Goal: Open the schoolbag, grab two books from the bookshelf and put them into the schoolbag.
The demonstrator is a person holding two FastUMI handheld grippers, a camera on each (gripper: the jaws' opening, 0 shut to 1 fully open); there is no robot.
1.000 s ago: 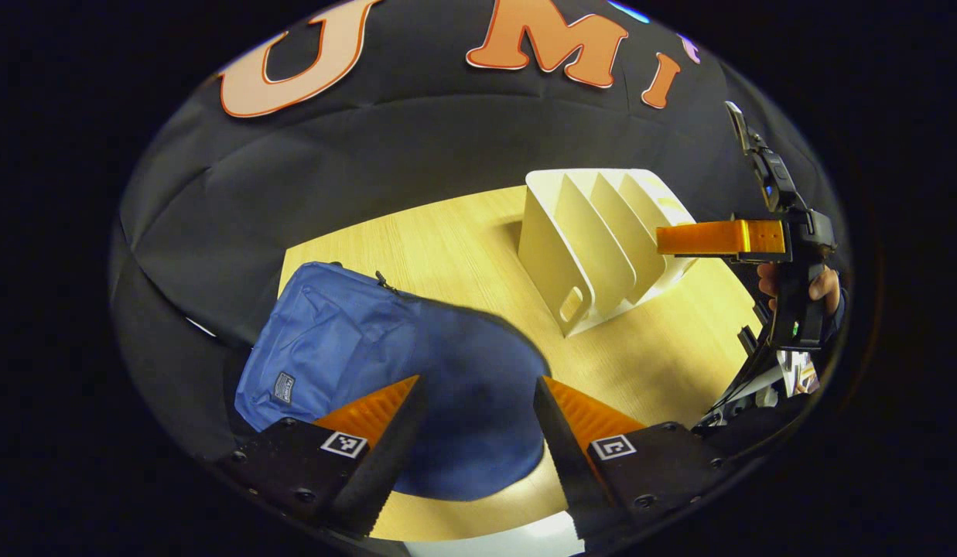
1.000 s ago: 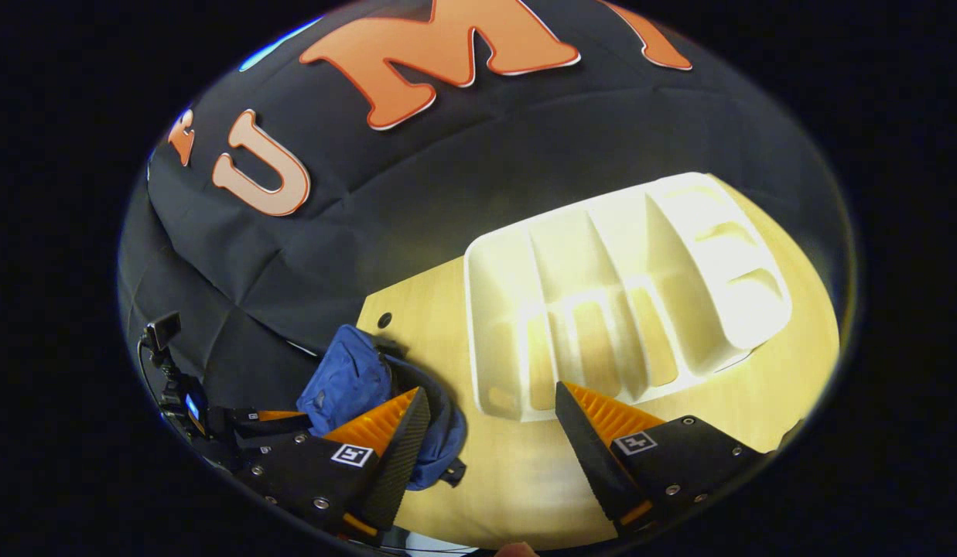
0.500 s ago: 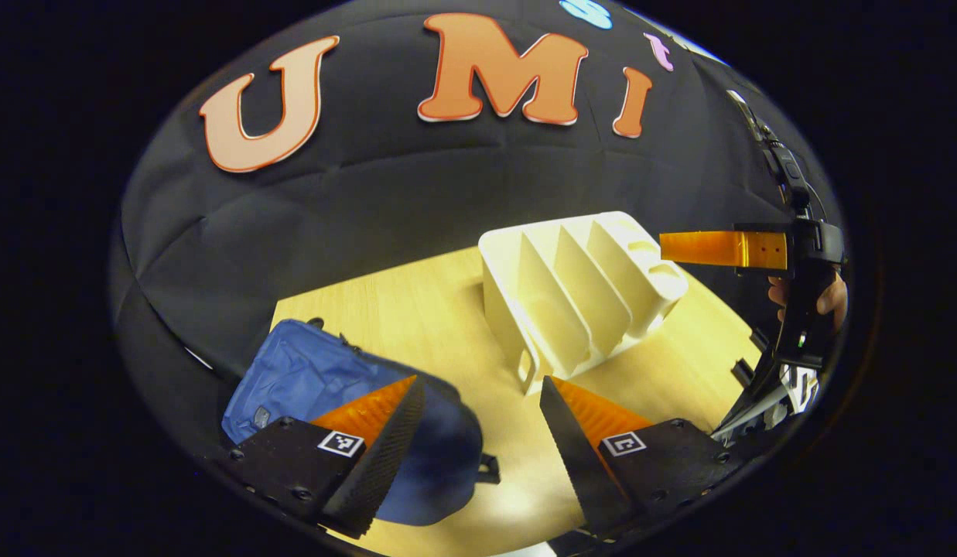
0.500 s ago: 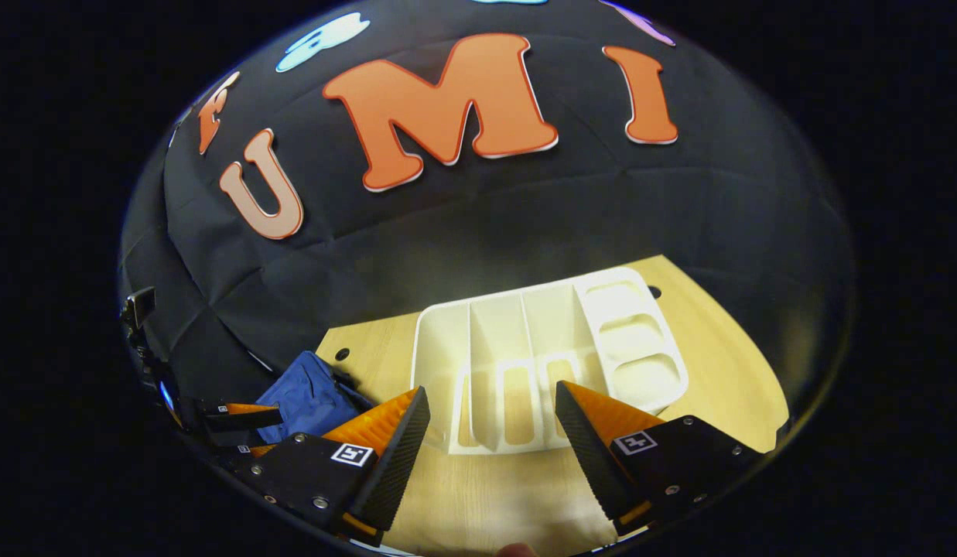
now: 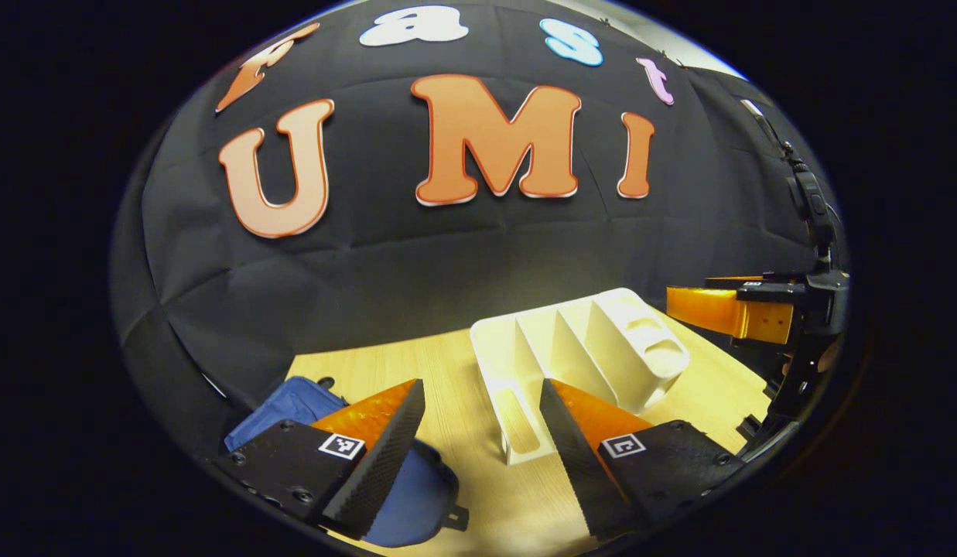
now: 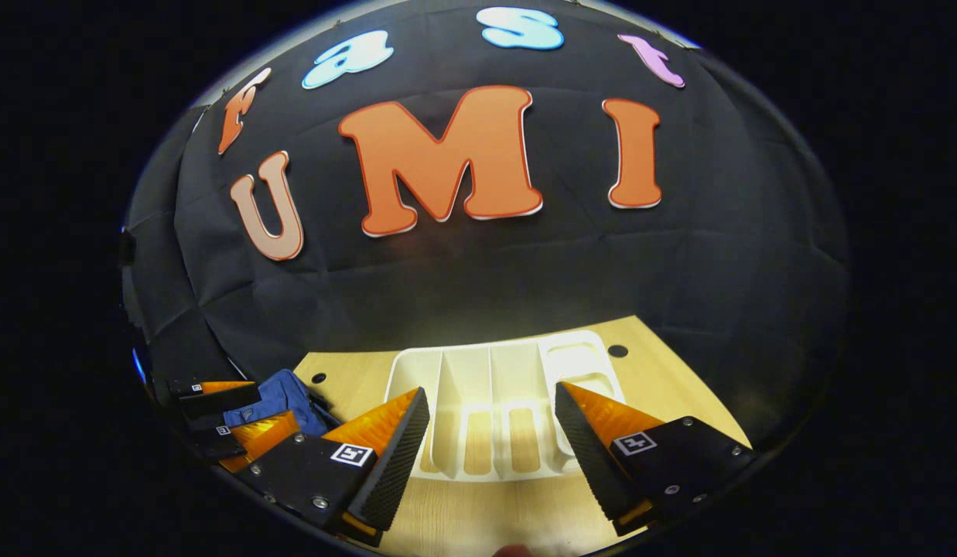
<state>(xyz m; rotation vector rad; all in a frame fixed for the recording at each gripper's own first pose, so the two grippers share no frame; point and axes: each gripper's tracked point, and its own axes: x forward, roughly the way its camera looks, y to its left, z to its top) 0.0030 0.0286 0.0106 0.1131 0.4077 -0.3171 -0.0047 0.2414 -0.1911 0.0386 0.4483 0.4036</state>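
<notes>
We hold our left gripper (image 5: pixel 478 433) above the near edge of the desk (image 5: pixel 416 371), and its two fingers are spread wide with nothing between them. Our right gripper (image 6: pixel 490 437) is the same: fingers apart, holding nothing.

The blue schoolbag (image 5: pixel 292 398) lies flat at the left end of the desk, partly under the left finger of our left gripper in the left gripper view. In the right gripper view the schoolbag (image 6: pixel 281 394) sits far off to the left, next to the left gripper (image 6: pixel 223 418). So the left gripper is the nearer one to the bag. We cannot tell from here if the bag is open or zipped.

The white bookshelf (image 6: pixel 493 387) stands near the middle of the desk, toward the back edge. It is right in front of our right gripper, seen between its fingers. Its slots run away from us toward the back wall, side by side. In the left gripper view the bookshelf (image 5: pixel 579 348) sits a bit to the right, with the right gripper (image 5: pixel 729 309) beyond it at the right end of the desk. We see no books in the slots we can look into.

We think the bag comes first, so the left gripper needs to go down and to the left.

We can read no label or brand on the bag or the shelf.
</notes>
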